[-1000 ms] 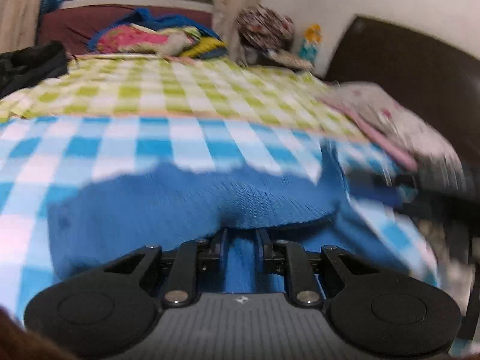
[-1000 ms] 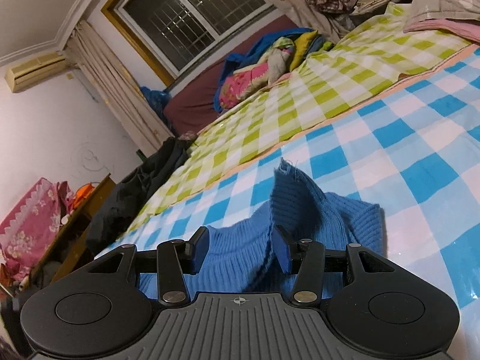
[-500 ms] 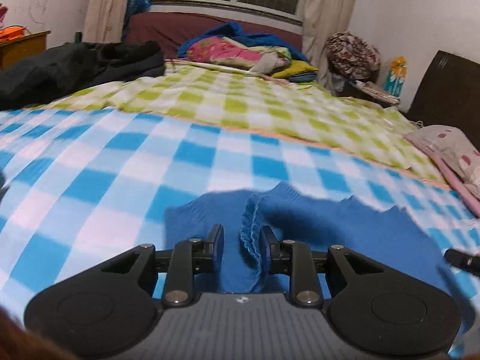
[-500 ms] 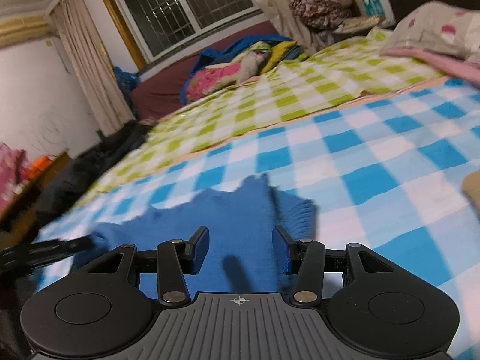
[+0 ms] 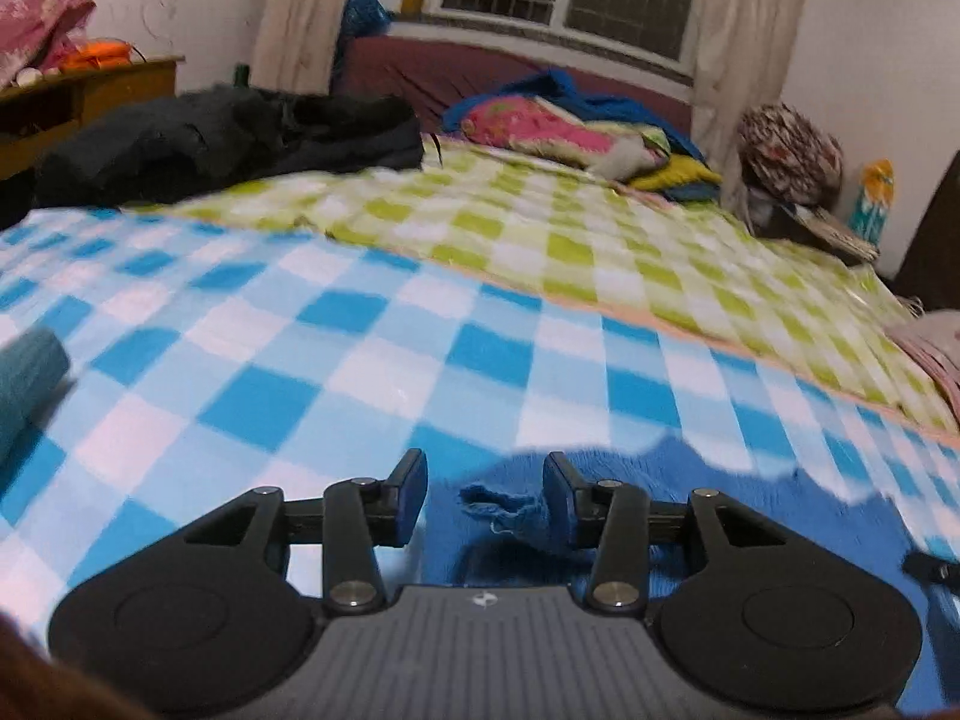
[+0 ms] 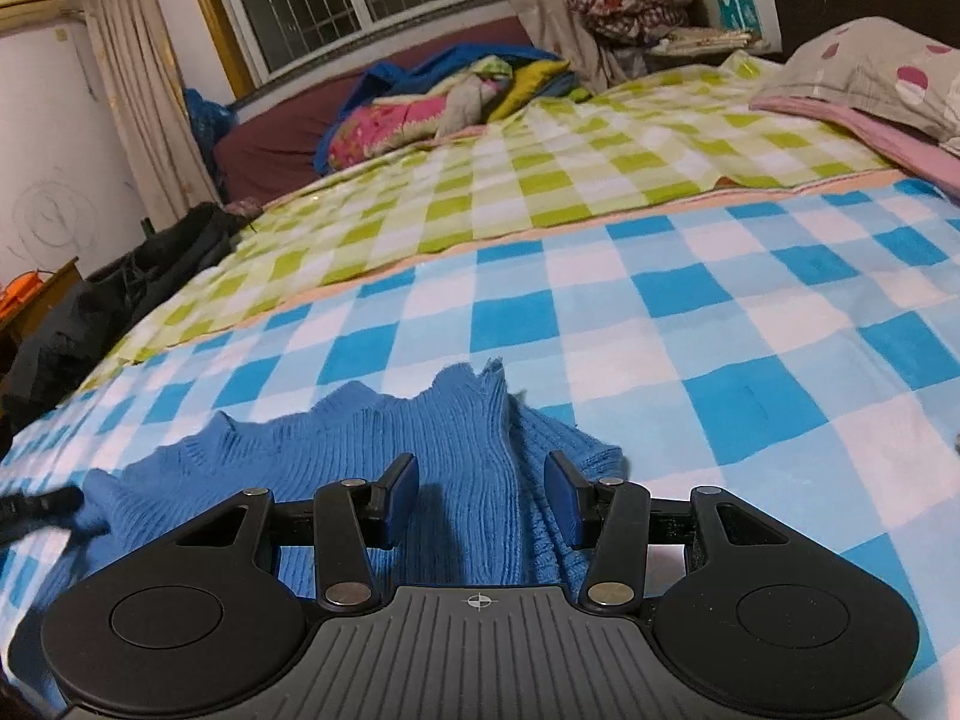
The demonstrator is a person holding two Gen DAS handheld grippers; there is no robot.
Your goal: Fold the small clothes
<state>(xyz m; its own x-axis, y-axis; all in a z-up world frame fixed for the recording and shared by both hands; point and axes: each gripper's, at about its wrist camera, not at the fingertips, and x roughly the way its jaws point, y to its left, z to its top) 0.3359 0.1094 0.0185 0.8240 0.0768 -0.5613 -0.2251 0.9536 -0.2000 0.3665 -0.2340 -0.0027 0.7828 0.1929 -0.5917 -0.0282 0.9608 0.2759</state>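
The left gripper [image 5: 485,495] was opening, a frayed corner of the blue knit garment [image 5: 690,498] lying loose between its jaws against the right-hand pad, unpinched. The right gripper [image 6: 480,495] stood parted over a raised ridge of the same knit [image 6: 384,450], its pads clear of the cloth. The garment lay on the blue-checked blanket [image 6: 690,324], its long axis running across from one gripper to the other, each at one end. Both seemed equally near.

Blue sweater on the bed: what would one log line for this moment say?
blue sweater: lying on checked blanket | left gripper: jaws opening, frayed edge between, unpinched | right gripper: open over sweater
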